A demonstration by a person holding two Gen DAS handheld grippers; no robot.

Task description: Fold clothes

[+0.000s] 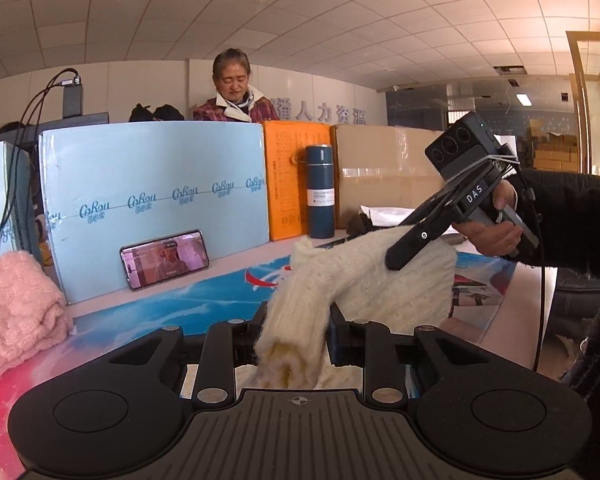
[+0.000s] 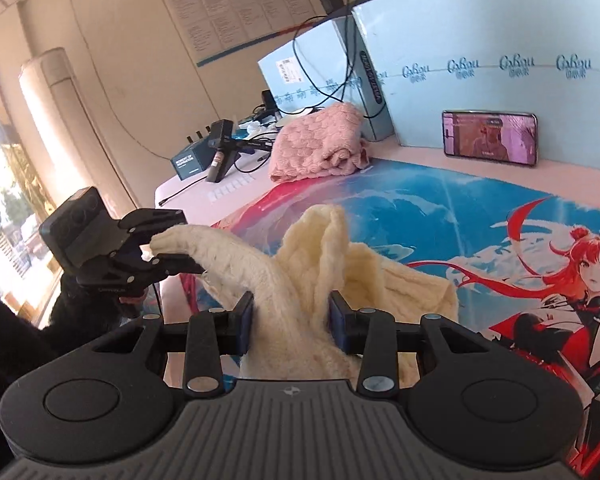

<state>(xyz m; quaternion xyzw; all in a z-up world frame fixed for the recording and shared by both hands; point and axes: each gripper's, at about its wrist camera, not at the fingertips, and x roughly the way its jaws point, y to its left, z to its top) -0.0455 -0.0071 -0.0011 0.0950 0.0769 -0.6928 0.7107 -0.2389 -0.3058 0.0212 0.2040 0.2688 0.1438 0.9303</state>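
A cream knit sweater (image 1: 384, 280) is held up off the printed mat (image 1: 204, 300) between both grippers. My left gripper (image 1: 296, 320) is shut on a rolled part of it, close to the camera. It also shows in the right wrist view (image 2: 160, 250), gripping the sweater's end. My right gripper (image 2: 292, 316) is shut on a bunched fold of the cream sweater (image 2: 364, 276). It also shows in the left wrist view (image 1: 396, 262), pinching the cloth's upper edge at the right.
A folded pink knit garment (image 1: 16, 308) lies at the mat's left end (image 2: 320, 144). A phone (image 1: 164, 258) leans on light blue foam boards (image 1: 152, 188). A blue flask (image 1: 320, 192), orange box and cardboard box stand behind. A woman stands behind the boards.
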